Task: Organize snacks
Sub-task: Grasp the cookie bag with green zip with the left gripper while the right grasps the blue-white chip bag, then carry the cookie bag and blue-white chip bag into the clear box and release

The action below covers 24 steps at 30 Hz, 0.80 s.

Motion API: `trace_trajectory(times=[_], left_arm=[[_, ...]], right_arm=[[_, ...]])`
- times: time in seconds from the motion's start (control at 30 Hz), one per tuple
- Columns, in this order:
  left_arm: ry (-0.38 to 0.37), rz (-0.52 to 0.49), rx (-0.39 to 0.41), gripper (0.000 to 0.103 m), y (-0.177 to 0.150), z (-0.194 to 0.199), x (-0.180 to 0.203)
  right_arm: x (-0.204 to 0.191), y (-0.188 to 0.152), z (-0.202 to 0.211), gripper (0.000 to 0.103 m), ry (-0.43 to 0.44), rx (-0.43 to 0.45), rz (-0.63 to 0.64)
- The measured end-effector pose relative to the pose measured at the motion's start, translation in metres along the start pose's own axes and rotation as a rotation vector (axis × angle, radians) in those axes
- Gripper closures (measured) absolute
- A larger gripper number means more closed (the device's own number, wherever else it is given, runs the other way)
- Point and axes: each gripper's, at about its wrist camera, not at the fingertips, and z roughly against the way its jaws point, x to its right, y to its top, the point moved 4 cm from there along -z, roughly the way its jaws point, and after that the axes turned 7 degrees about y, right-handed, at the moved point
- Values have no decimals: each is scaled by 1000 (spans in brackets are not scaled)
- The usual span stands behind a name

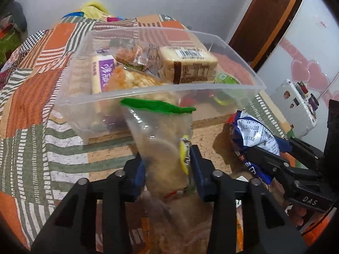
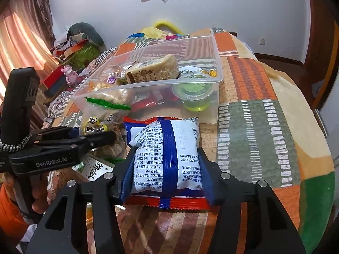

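A soft clear cookie bag (image 1: 163,139) with a green seal is pinched in the left hand-held gripper (image 1: 167,167). The right hand-held gripper (image 2: 167,169) clasps a puffy, crushable blue-white packet (image 2: 165,152). Both sit before the plastic bin (image 1: 148,89) on the table (image 2: 264,116).

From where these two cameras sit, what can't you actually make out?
- Clear plastic bag with green seal, left wrist view: lower end hidden behind the left gripper.
- Blue-and-white printed snack packet, right wrist view: small print unreadable.
- Clear plastic storage bin: bottom snacks blurred by its wall.
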Motion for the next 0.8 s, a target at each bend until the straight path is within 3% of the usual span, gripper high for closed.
trace_trajectory(times=[0.4,0.8], left_arm=[[53,-48,114,67,2,47,7],[75,-34,254,67,42,94,-6]], right_arm=[[-10,8,26,54,-14,52,23],[-14,45,50,54,-33,171,37]])
